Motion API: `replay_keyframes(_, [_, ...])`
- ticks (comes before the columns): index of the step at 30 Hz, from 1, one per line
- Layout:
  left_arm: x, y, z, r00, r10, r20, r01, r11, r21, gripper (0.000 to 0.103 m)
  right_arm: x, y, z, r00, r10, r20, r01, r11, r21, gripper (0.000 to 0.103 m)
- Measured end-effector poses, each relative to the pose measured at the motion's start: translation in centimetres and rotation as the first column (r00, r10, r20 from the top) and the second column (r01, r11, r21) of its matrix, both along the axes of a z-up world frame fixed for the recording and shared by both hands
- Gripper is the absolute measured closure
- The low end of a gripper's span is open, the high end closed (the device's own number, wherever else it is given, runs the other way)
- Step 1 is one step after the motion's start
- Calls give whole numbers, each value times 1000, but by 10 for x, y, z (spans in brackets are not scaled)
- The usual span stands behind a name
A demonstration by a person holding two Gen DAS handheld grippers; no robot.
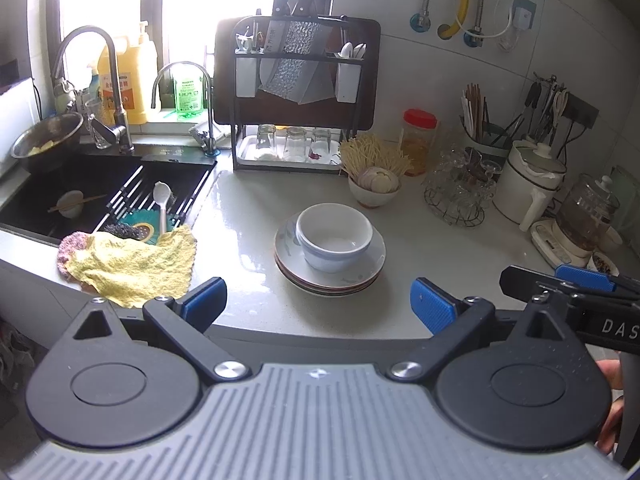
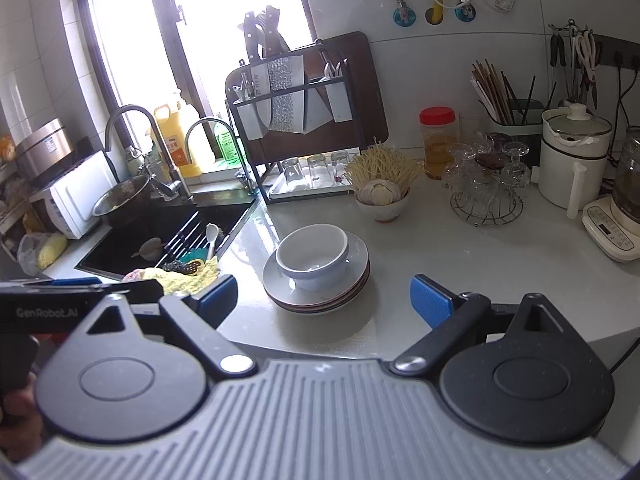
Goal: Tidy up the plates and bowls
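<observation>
A white bowl (image 1: pixel 335 236) (image 2: pixel 313 255) sits upright on a stack of plates (image 1: pixel 360 268) (image 2: pixel 356 280) in the middle of the white counter. My left gripper (image 1: pixel 318 304) is open, a short way in front of the stack, nothing between its blue pads. My right gripper (image 2: pixel 324 300) is also open, just in front of the stack, and holds nothing. The right gripper's blue-padded finger (image 1: pixel 586 276) shows at the right edge of the left wrist view. The left gripper's body (image 2: pixel 60 300) shows at the left of the right wrist view.
A black sink (image 1: pixel 100 188) with a rack, spoon and small bowl lies at left, a yellow cloth (image 1: pixel 132 264) on its corner. A dish rack (image 1: pixel 296 92) with knives and glasses stands behind. A bowl of noodles (image 1: pixel 374 184), glass holder (image 1: pixel 456 192), kettle (image 1: pixel 528 176) stand at right.
</observation>
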State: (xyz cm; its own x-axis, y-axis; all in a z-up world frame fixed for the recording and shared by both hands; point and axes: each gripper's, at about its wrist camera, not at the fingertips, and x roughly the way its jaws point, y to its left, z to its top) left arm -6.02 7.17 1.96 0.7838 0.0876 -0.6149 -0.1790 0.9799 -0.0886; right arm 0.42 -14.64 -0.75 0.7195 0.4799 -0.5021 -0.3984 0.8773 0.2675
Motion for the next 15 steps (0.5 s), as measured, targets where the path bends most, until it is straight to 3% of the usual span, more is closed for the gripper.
replay_keyframes(15, [-20, -1, -2, 1000, 21, -1, -21, 1000, -13, 3, -16, -3, 0, 1000, -13, 13, 13, 1000, -10, 9])
